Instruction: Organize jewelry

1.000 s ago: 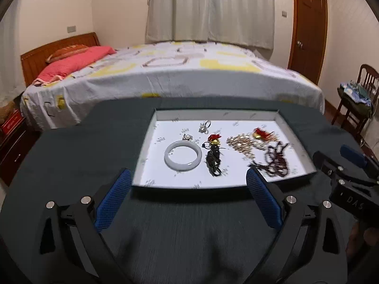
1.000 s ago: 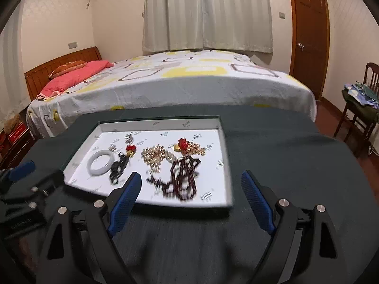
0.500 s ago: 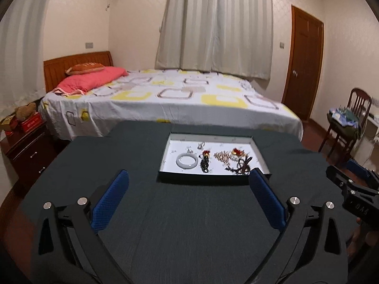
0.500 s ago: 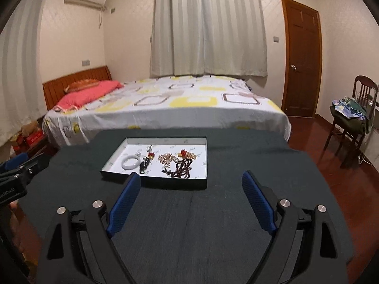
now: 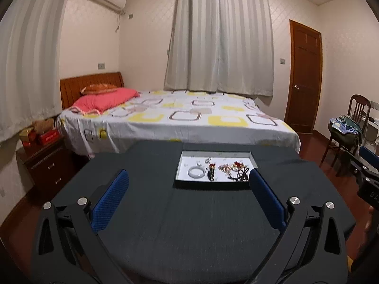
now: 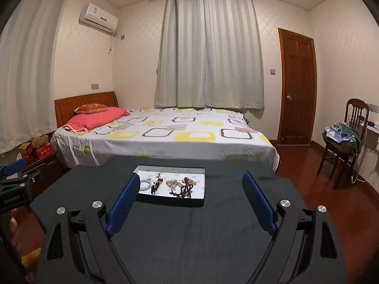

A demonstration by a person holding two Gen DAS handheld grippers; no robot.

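Note:
A shallow white tray point(image 5: 187, 165) lies at the far side of the dark-clothed table point(image 5: 189, 224). In it are a pale bangle point(image 5: 196, 172), a black beaded piece with a red top point(image 5: 210, 172), a gold chain point(image 5: 226, 167) and a dark red bead necklace point(image 5: 239, 174). My left gripper point(image 5: 188, 172) hangs open well short of the tray, nothing between its blue pads. The right wrist view shows the same tray point(image 6: 170, 167), bangle point(image 6: 145, 185) and dark red necklace point(image 6: 184, 190). My right gripper point(image 6: 190, 176) is open and empty, also back from the tray.
A bed point(image 5: 177, 118) with a patterned sheet stands just behind the table. A nightstand point(image 5: 47, 165) is at the left, a chair point(image 5: 345, 130) piled with clothes at the right, and a wooden door point(image 6: 297, 90) beyond it. Red-brown floor shows at the right.
Both grippers have drawn back and risen away from the tray, which now looks much smaller and farther off. More of the room has come into view. The jewelry has not moved.

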